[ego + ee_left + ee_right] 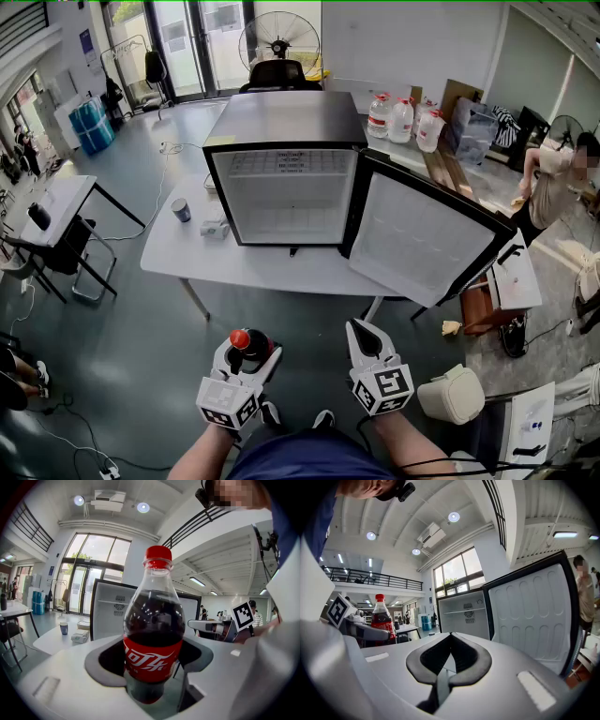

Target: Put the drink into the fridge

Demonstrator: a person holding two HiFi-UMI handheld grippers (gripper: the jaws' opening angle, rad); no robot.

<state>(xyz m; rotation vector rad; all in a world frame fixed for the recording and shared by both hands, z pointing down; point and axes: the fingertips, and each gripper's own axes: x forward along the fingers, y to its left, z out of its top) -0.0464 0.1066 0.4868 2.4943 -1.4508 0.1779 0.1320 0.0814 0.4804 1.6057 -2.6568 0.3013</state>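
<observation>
Left gripper: white moulded plastic shell with dark grey matte pads scooped into a rounded cradle. The jaws stand wide and are clamped on the cola bottle, with the pads against its lower body. The bottle is upright and made of clear, glossy plastic. It has a rounded shoulder, a ribbed red screw cap and a red wrap label with white script, and the dark liquid reaches up to the neck.

Right gripper: same white shell and grey pads. The jaws are brought together with the pad tips meeting (only a thin seam shows between them), and nothing is in them.

The bottle is out in front of the person, well short of the fridge. The fridge is a small boxy unit with a dark, smooth top and a white interior crossed by one thin shelf. Its door is swung fully open to the right, showing a white liner with moulded vertical ribs. The fridge sits on a pale flat-topped table. On the table to its left are a small cylindrical cup and a low, pale box.
</observation>
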